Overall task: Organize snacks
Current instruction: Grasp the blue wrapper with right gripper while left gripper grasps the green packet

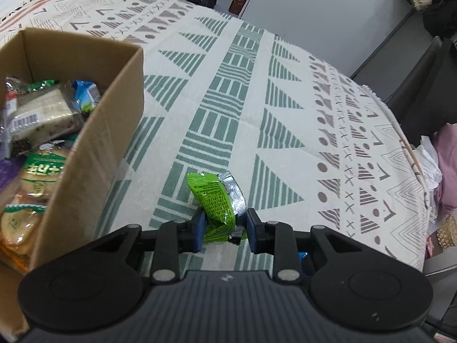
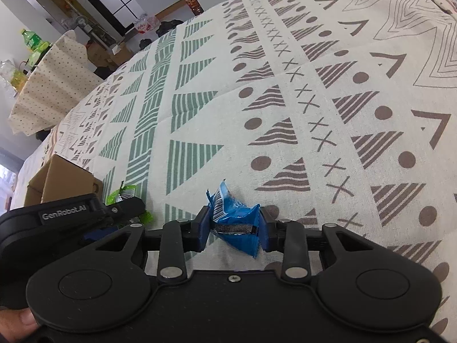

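My left gripper (image 1: 222,230) pinches green snack packet (image 1: 215,200) on patterned cloth (image 1: 285,100); cardboard box (image 1: 94,148) w/ snacks at left; blue bit under gripper, prob. another wrapper.

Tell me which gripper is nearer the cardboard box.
Left. The left gripper sits just beside the cardboard box; the right gripper is farther out across the cloth.

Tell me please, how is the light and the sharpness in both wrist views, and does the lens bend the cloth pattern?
Left wrist view: even soft light, sharp green packet, glare on its foil edge, tablecloth stripes bowed by the fisheye. Right wrist view: equally bright, blue packet crisp with faint shadow, pattern curving strongly toward the edges.
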A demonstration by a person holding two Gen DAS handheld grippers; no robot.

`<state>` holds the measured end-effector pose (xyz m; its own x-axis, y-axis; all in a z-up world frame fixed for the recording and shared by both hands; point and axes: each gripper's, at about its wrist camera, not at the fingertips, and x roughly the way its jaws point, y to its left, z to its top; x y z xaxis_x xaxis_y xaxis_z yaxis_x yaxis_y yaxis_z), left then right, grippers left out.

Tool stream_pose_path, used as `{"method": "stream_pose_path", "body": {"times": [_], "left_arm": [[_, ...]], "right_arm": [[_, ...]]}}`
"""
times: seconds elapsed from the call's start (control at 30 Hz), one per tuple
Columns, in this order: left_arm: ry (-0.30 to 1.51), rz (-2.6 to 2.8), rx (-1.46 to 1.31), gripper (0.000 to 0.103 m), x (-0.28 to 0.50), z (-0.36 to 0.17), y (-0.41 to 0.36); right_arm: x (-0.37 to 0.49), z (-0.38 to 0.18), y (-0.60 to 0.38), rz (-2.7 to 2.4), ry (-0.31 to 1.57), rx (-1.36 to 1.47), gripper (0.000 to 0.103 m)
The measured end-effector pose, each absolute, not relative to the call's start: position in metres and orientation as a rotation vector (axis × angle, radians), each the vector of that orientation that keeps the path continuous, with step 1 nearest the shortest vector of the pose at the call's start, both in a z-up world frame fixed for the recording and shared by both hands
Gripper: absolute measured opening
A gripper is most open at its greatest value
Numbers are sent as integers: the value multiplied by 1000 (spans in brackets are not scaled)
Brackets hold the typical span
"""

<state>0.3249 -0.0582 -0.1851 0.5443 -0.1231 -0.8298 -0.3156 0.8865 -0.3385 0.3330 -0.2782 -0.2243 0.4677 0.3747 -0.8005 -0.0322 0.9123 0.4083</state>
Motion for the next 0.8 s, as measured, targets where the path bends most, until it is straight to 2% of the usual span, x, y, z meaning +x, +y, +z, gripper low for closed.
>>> {"method": "stream_pose_path", "body": {"times": [0.8], "left_arm": [[911,117,-473,29,259,-120,-44]], "right_arm": [[287,-166,-283,253,857,384,31]]}}
